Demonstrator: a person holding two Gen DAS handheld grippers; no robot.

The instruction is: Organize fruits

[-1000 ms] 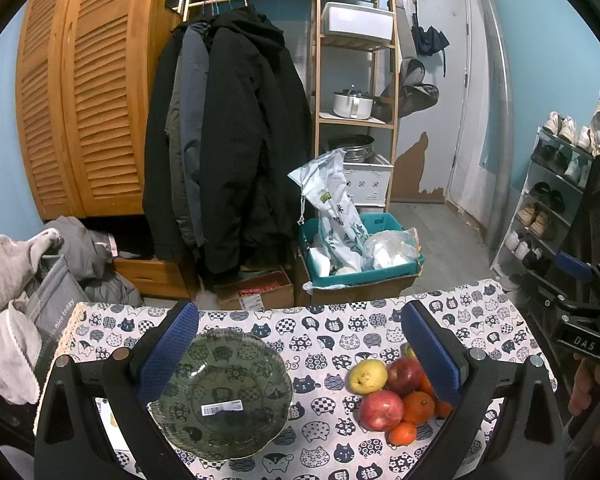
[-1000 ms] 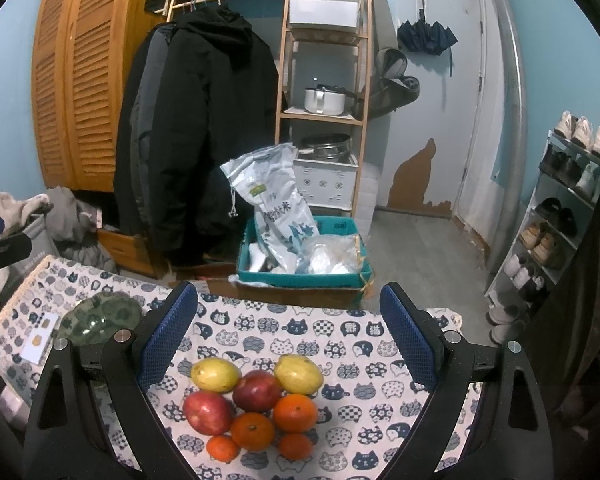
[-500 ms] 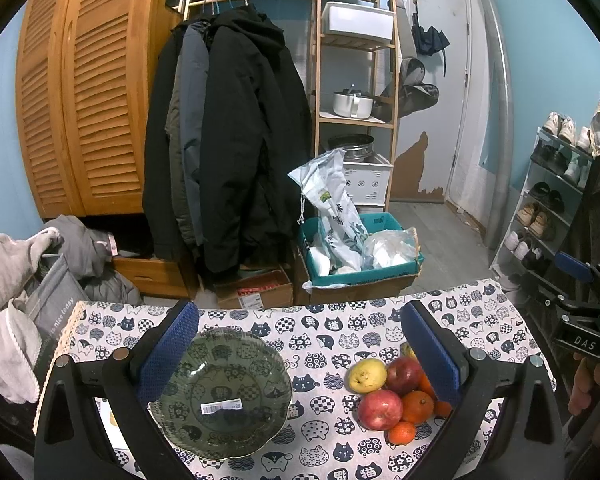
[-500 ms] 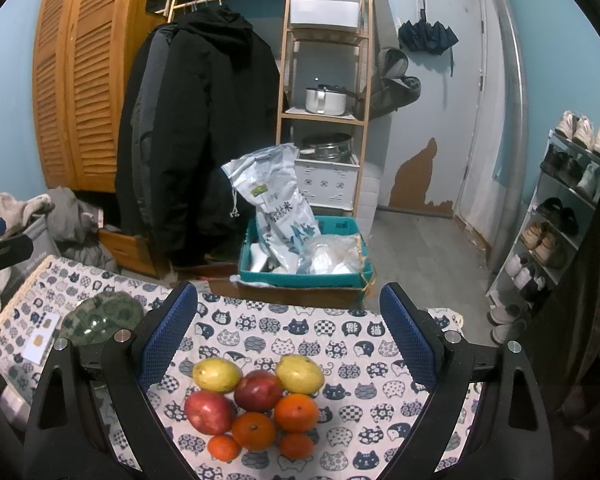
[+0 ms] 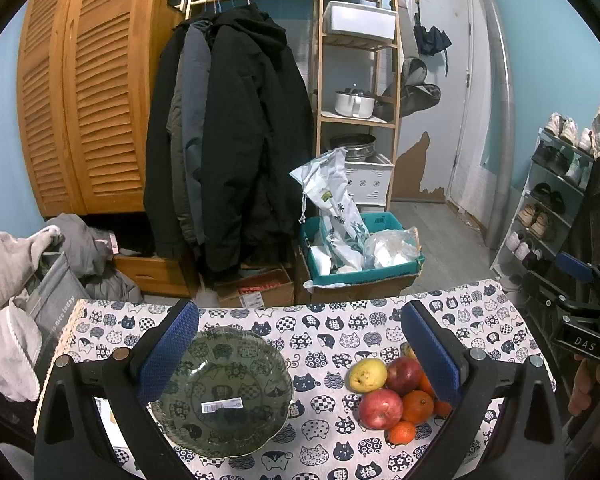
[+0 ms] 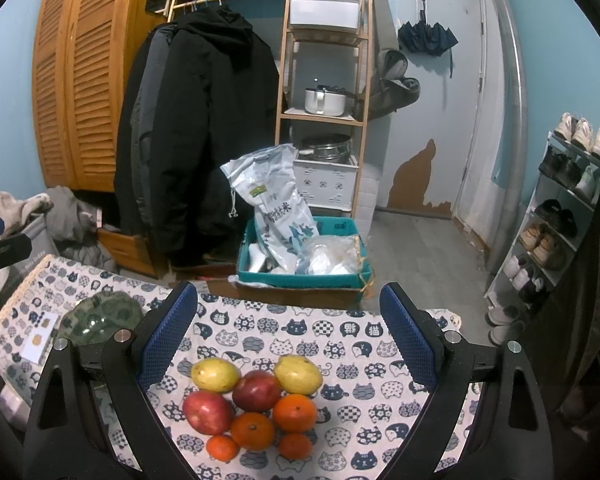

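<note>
A pile of fruit lies on the cat-print tablecloth: two yellow pears, two red apples and several oranges. It also shows in the left wrist view, at the right. A green glass bowl with a white label sits empty on the cloth to the left; it appears in the right wrist view too. My left gripper is open above the cloth, between bowl and fruit. My right gripper is open above the fruit pile, holding nothing.
A white card lies left of the bowl. Beyond the table's far edge stand a teal box with bags, hanging coats, a wooden shelf and a shoe rack. Grey clothes pile at the left.
</note>
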